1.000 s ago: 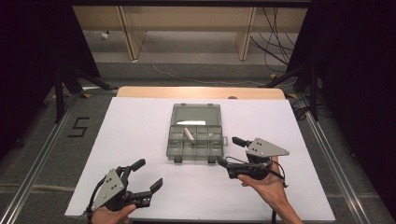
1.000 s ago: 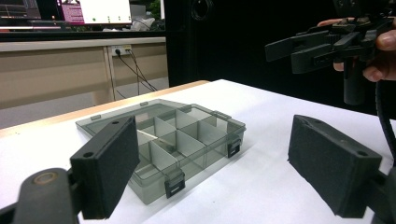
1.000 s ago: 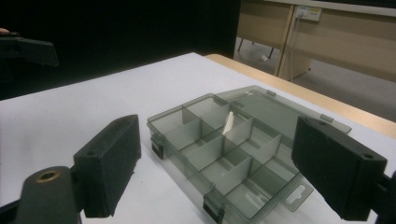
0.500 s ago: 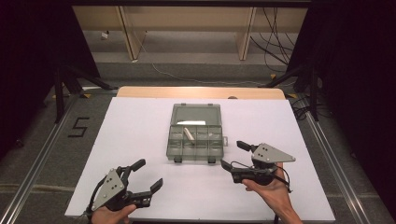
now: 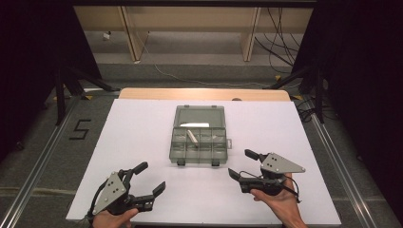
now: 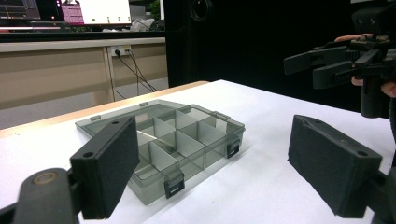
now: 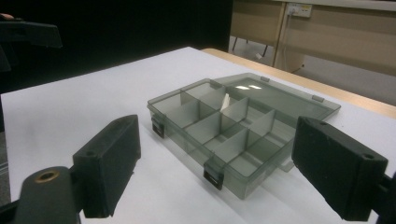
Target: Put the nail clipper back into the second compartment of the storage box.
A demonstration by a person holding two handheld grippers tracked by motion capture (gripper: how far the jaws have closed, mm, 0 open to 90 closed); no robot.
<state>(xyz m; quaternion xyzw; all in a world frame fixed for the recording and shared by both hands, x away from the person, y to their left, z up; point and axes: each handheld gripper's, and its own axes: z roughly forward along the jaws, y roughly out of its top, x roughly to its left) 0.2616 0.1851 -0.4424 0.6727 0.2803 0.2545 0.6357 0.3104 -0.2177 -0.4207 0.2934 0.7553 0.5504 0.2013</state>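
A translucent grey plastic compartment box (image 5: 198, 141) lies open on the white desk (image 5: 142, 128), lid flat behind it, a small white stick-like piece (image 5: 192, 136) in one of its middle compartments. The left claw (image 5: 148, 179) hovers near the front edge, left of the box, jaws spread and empty. The right claw (image 5: 243, 165) hangs just right of the box's front corner, jaws likewise apart, holding nothing.

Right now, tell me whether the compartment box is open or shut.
Open. The compartment box has its lid folded flat on the table behind it, leaving the dividers exposed, with a small white piece in one compartment.
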